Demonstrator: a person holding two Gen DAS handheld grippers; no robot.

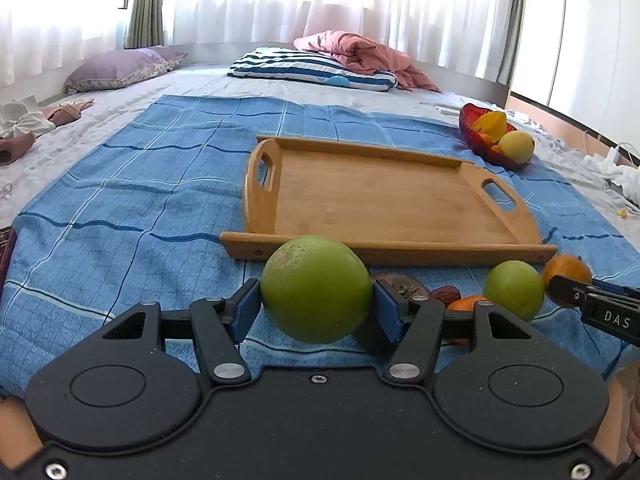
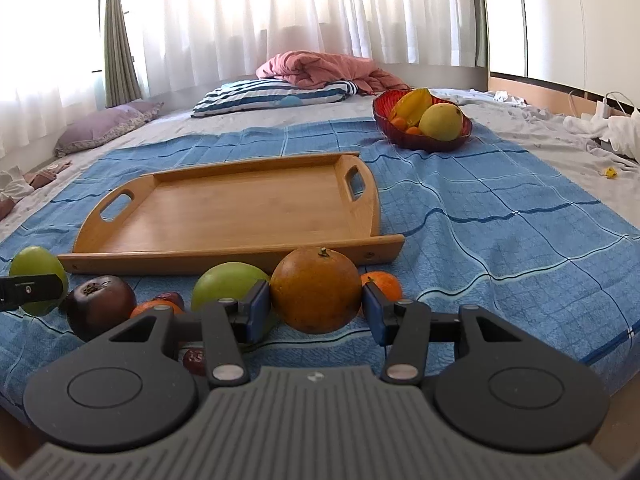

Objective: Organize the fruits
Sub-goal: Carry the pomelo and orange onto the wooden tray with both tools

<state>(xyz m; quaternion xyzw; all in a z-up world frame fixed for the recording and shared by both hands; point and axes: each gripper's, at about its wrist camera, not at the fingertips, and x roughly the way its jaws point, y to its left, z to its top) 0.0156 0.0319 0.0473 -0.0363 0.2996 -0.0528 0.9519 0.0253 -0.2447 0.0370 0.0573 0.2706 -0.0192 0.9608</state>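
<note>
Clamping a large round green fruit, the left gripper pinches it between blue pads; the right gripper pinches a brownish-orange round fruit; both sit at six o'clock of the empty wooden tray, likely their destination.

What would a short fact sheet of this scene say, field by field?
Setting: blue checked blanket on a bed
Left gripper: shut on a large round green fruit
Right gripper: shut on a round orange-brown fruit
Rectangular wooden tray: holds no fruit
Red glass bowl: beyond the tray, holds yellow and orange fruit
Loose fruit: a second green fruit before the tray
</note>
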